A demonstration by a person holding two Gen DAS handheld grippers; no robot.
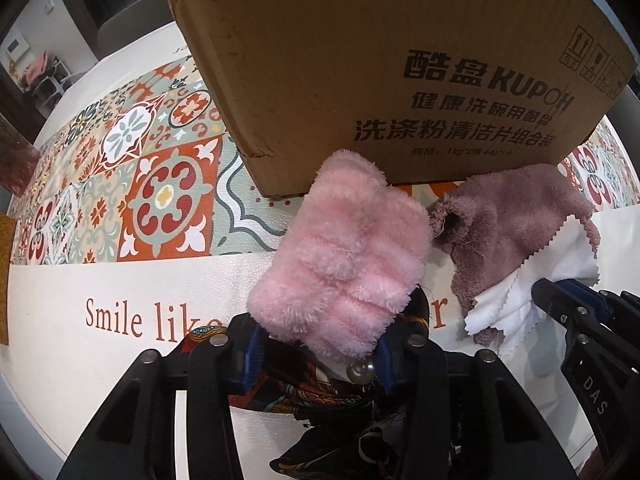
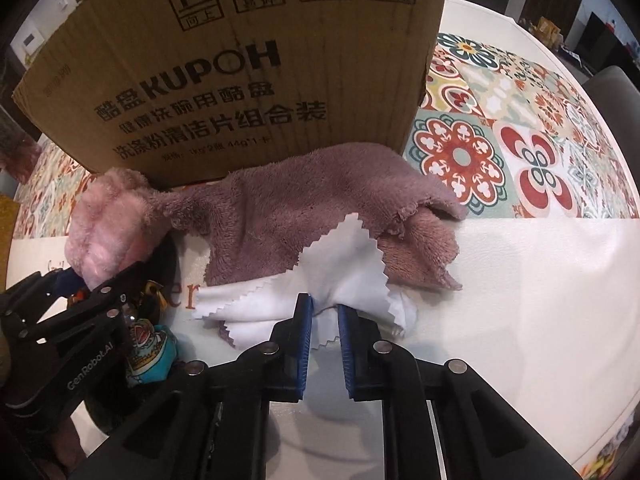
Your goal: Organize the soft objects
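Two grippers engaged in front of the cardboard box (image 1: 400, 80): left gripper (image 1: 316, 354) clamps the pink fluffy item (image 1: 340, 256); right gripper (image 2: 325, 312) pinches the white cloth (image 2: 340, 272).

A white table (image 1: 100, 360) with a tile-patterned runner (image 1: 132, 184) stands before white walls (image 1: 36, 20) and a grey chair (image 2: 616, 88).

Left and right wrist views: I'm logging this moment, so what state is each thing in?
Pink fluffy cloth: bunched, between left gripper pads.
White cloth: crumpled, pinched by right gripper.
Mauve towel: rumpled, lying against the box.
Cardboard box: upright on the table.
Patterned scarf: crumpled under the left gripper.
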